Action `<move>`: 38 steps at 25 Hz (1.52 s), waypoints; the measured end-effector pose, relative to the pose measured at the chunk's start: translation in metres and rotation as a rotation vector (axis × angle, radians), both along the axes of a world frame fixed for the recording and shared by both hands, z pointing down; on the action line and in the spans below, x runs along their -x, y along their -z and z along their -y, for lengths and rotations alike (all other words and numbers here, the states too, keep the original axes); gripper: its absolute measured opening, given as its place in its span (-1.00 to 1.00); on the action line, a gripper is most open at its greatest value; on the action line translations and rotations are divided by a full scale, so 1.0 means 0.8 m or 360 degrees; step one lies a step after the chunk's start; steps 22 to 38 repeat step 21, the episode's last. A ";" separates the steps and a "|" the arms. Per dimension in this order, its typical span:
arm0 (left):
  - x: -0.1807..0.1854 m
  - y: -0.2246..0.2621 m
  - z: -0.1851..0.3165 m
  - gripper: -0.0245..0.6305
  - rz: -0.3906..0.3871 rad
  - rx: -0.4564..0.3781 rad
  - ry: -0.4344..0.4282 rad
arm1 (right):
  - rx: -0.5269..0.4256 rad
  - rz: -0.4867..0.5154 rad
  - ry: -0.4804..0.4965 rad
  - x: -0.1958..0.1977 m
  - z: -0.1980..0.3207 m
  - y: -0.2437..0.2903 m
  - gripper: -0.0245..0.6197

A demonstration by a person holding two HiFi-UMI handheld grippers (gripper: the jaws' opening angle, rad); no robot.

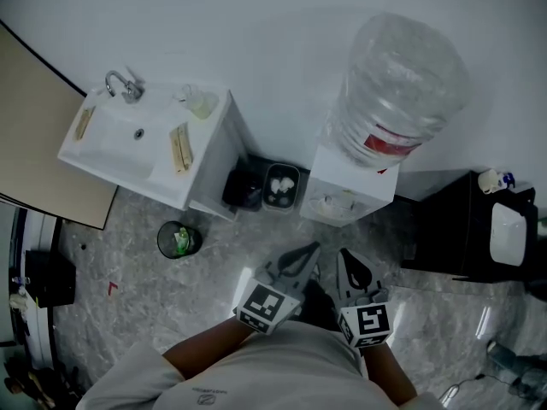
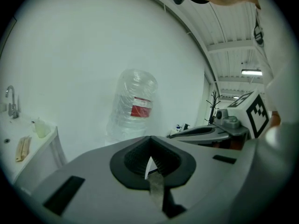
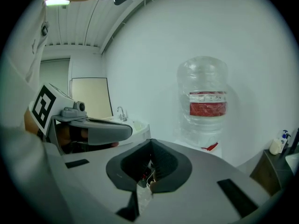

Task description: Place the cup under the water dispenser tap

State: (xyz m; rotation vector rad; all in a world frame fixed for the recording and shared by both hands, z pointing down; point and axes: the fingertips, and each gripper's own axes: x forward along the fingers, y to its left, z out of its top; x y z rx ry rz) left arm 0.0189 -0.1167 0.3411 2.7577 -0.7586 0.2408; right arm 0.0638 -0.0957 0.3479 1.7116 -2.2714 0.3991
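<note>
The water dispenser point(image 1: 346, 193) is a white cabinet against the wall, with a big clear bottle point(image 1: 397, 88) with a red label on top; its tap is hidden from here. The bottle point(image 2: 133, 106) also shows in the left gripper view, and the bottle point(image 3: 203, 101) in the right gripper view. A pale, cup-like container point(image 1: 201, 102) stands on the sink's back corner. My left gripper point(image 1: 308, 250) and right gripper point(image 1: 347, 256) are held side by side close to my body, both shut with nothing between the pads. Both point toward the dispenser, well short of it.
A white sink unit point(image 1: 102, 148) with a tap stands at the left. A small black bin point(image 1: 280, 186) sits between it and the dispenser, and a round black bin point(image 1: 178, 239) stands on the marble floor. A dark cabinet point(image 1: 461, 229) is at the right.
</note>
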 end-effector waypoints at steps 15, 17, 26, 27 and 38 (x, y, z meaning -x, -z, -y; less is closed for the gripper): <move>0.011 0.009 -0.001 -0.92 -0.0035 -0.0049 0.0017 | -0.0013 -0.0002 0.0016 0.013 0.007 0.005 -0.88; 0.012 0.008 0.000 -0.92 -0.0037 -0.0044 0.0019 | -0.0010 -0.0002 0.0016 0.013 0.008 0.004 -0.88; 0.011 0.006 0.000 -0.92 -0.0043 -0.0038 0.0024 | -0.0008 -0.0020 0.0034 0.014 0.011 0.006 -0.88; 0.011 0.006 0.000 -0.92 -0.0043 -0.0038 0.0024 | -0.0008 -0.0020 0.0034 0.014 0.011 0.006 -0.88; 0.011 0.006 0.000 -0.92 -0.0043 -0.0038 0.0024 | -0.0008 -0.0020 0.0034 0.014 0.011 0.006 -0.88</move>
